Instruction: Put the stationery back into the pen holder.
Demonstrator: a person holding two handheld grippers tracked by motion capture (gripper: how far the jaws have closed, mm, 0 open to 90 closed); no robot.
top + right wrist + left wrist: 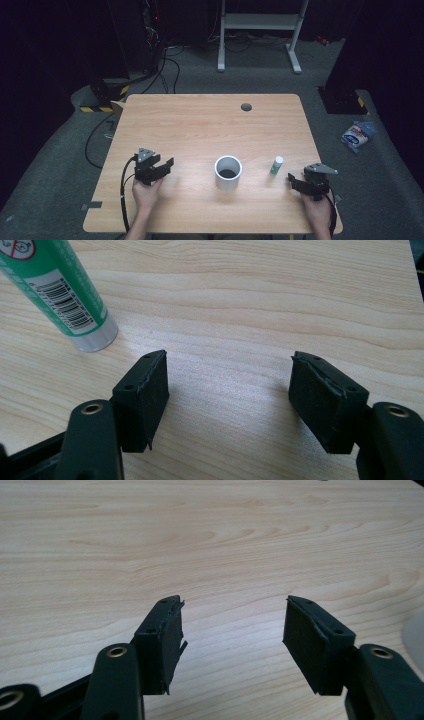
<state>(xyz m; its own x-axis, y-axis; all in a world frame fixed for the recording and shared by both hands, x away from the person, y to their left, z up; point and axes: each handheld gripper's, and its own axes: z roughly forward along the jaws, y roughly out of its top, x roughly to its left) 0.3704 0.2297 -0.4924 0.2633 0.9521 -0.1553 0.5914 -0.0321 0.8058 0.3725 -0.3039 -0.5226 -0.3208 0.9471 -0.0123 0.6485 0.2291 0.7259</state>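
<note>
A white cup (228, 172) with something dark inside stands near the middle of the wooden table (200, 125). Its pale edge shows at the right border of the left gripper view (416, 640). To its right a small green-and-white tube (276, 165) stands upright, and it appears large at the upper left of the right gripper view (65, 295). My left gripper (161, 168) (232, 630) hovers low over bare wood left of the cup, jaws open and nothing between them. My right gripper (295, 182) (230, 390) sits just right of the tube, open and empty.
A dark round cable hole (246, 106) sits near the table's far edge. Beyond the table stand a white metal frame (260, 22) and loose cables on the grey floor. A blue-and-white packet (357, 134) lies on the floor at the right.
</note>
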